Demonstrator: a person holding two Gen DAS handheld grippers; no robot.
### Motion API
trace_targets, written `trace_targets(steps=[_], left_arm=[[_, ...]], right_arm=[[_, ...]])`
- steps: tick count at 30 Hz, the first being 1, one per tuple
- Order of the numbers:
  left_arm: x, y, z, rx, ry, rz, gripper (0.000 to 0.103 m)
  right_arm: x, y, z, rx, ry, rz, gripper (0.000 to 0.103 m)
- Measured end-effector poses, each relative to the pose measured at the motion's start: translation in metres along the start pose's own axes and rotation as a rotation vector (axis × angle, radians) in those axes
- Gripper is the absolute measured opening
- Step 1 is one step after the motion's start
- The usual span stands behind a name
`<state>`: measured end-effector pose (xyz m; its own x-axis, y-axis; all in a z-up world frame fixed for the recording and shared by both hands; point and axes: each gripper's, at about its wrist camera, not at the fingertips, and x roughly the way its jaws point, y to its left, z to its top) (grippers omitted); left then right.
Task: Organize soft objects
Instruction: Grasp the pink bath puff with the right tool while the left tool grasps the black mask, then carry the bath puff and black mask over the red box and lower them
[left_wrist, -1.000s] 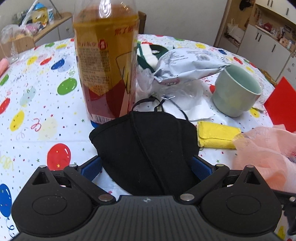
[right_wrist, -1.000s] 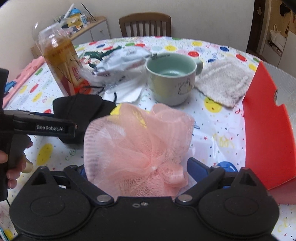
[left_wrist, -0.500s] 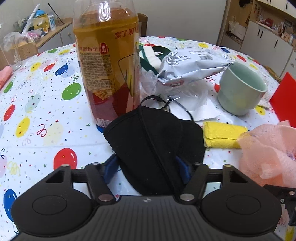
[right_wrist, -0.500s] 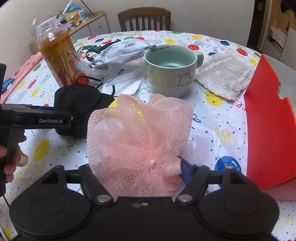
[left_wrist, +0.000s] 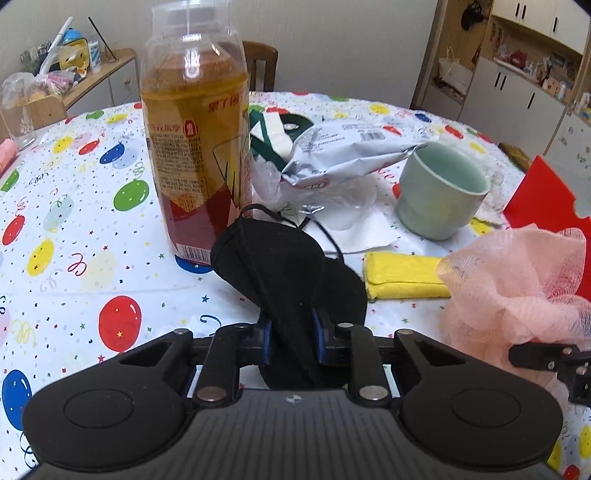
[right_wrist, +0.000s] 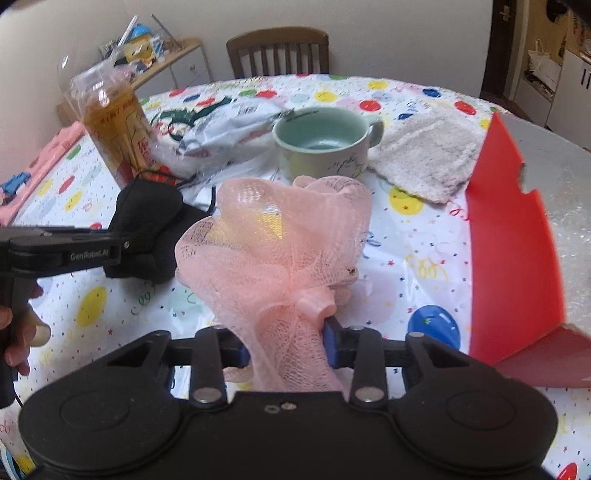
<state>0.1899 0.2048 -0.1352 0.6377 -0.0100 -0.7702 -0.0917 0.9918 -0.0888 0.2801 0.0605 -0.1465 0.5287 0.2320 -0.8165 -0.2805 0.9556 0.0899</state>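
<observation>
**Both grippers have closed on their soft things**

On the left of the table stands a tall bottle of amber drink. Just near of it lies the black face mask, and the left gripper is now clamped on the mask's near edge; a second ago its blue pads stood wide on either side of the cloth, and half a second ago they were only part closed. Behind the mask sit a crumpled silver bag and a pale green mug, with a folded yellow cloth between mask and mug.

Further right, the right gripper has likewise pinched in on the knotted base of the pink mesh sponge (its jaws were also spread a second ago). A white knitted cloth lies far right, beside a red box whose open side faces away.

Both grasps look secure, so the next step is probably lifting each item, likely toward the red box.
</observation>
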Motion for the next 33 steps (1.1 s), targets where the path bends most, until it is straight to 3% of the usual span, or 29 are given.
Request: trace_targets(steps=[19,33], left_arm=[[-0.079,-0.032,0.01,0.016,-0.082,-0.086,0.019],[-0.133,-0.102,0.039,0.07,-0.182,-0.237,0.019]], right_arm=[[-0.088,-0.036,0.008,0.086,-0.154,0.062,0.034],[-0.148,-0.098,0.012,0.158,-0.271,0.051,0.034]])
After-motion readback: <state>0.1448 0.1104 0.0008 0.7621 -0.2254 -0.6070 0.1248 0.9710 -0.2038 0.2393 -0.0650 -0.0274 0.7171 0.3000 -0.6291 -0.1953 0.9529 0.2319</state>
